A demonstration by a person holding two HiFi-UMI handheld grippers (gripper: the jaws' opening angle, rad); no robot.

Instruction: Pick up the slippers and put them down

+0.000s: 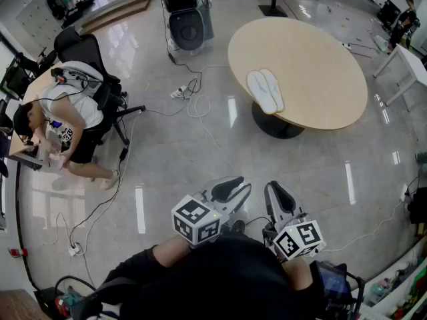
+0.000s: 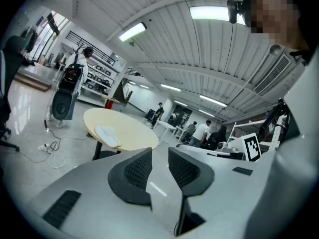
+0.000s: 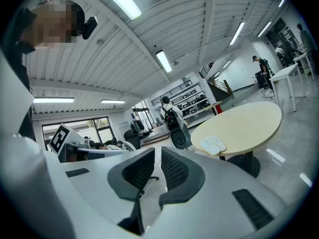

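Slippers (image 1: 265, 91), a white pair, lay side by side on the left part of the round beige table (image 1: 320, 65), with neither gripper touching them. The left gripper (image 2: 160, 156) had its jaws apart with a clear gap, and only floor showed between them. The right gripper (image 3: 158, 156) had its jaws much closer together, with a narrow slit between the pads and nothing in it. Both grippers were low and near the person's body, well apart from the table. Only the head view showed the seated person (image 1: 63, 122) bent over a desk at the left, the black office chair (image 1: 83, 49) beside that person, and the cables (image 1: 190, 99) trailing over the glossy floor. The gripper views alone showed the ribbed ceiling with its strip lights (image 2: 214, 12) and people standing (image 2: 202, 131) beyond the table. The left gripper view also caught the other gripper's marker cube (image 2: 251, 146) at its right.
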